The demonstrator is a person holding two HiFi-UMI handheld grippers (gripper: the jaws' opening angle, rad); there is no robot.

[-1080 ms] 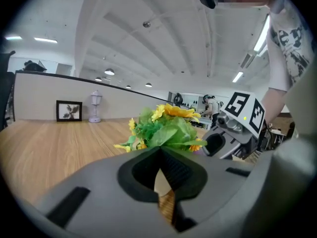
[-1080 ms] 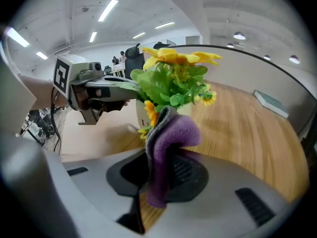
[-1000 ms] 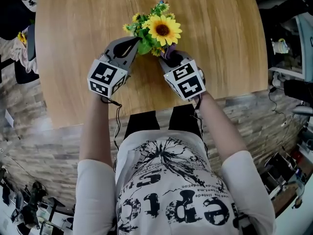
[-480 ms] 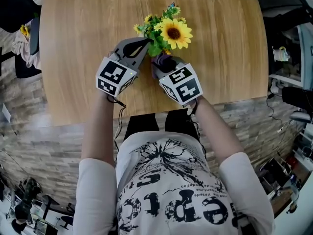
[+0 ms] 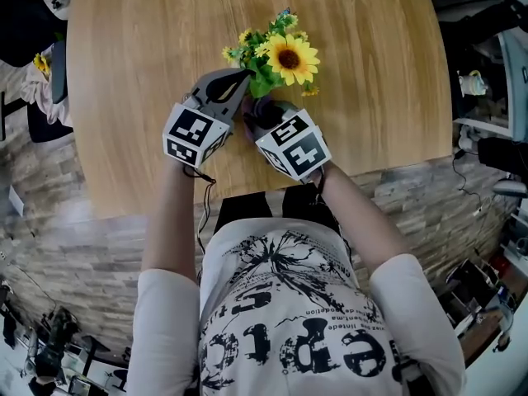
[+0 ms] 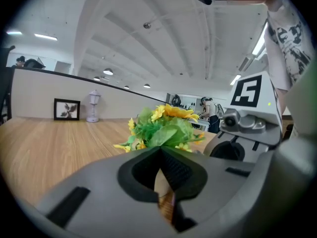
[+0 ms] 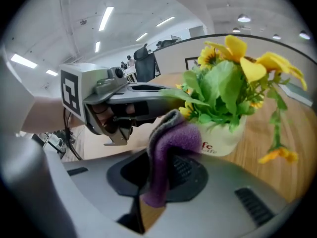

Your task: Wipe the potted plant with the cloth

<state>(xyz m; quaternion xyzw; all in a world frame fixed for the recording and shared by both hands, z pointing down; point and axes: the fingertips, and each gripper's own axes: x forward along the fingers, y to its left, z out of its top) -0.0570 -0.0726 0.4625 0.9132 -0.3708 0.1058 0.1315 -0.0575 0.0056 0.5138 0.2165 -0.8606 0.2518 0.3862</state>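
A person in a white printed T-shirt (image 5: 289, 320) stands at the edge of a wooden table (image 5: 132, 73), both forearms stretched out over it, a gripper in each hand. The right gripper (image 5: 262, 115) has its jaws clamped on a purple cloth (image 7: 171, 148), which sticks up from between the pads in a folded hump. That hump sits just beside the near side of the white pot (image 7: 223, 138); I can't tell whether it touches. The left gripper (image 5: 238, 81) has its jaws pressed together with nothing clearly between them, its tip right at the green leaves on the plant's left. The potted plant (image 5: 276, 56) stands upright on the table just beyond both grippers, a big sunflower (image 5: 289, 58) topping it. Far off, a framed picture (image 6: 66, 109) and a white lantern (image 6: 93, 105) stand against a wall.
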